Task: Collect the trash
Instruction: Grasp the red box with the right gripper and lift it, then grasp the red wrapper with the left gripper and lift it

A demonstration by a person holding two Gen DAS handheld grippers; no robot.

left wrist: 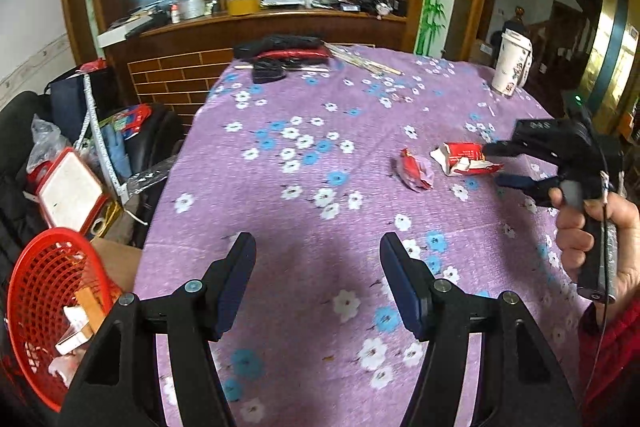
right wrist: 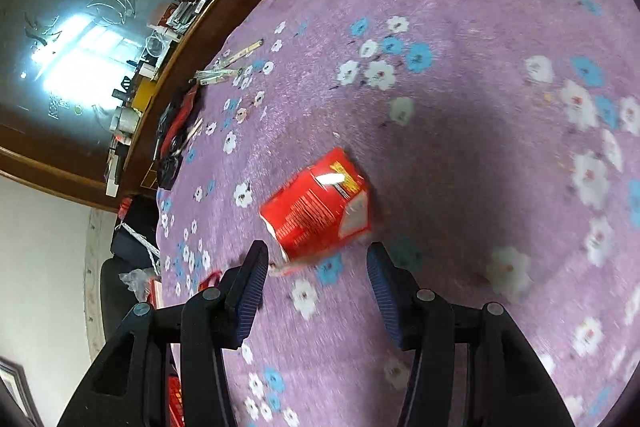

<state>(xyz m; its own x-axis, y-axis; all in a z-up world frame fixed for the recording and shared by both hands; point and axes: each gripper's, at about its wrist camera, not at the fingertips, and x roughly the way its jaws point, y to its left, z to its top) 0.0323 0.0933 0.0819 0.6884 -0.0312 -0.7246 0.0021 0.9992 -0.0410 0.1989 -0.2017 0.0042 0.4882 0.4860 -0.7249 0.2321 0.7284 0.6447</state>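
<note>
Two black jaws w/ blue pads of the left gripper (left wrist: 318, 247) fill the foreground of the left wrist view, standing wide apart w/ nothing between them, over a bench (left wrist: 304, 211) covered in purple cloth w/ white & blue flowers. Off the bench's left edge sits a red mesh basket (left wrist: 40, 291) w/ scraps of paper & card inside. Further out on the cloth, to the right, lie two bits of trash: a crumpled red wrapper (left wrist: 416, 171) & just beside it a torn red carton (left wrist: 464, 157). Right gripper (left wrist: 494, 165), held by a hand (left wrist: 600, 239) w/ a red sleeve, comes in from the right; its jaws are open around the carton's near end, one tip at the carton's edge. Whether the pads press on it, I can't tell. Right wrist view, blurred: carton (right wrist: 320, 207) lies just ahead of the parted jaws, not gripped. At the bench's far right stands a white paper cup (left wrist: 512, 65); dark items lie at the far end.
</note>
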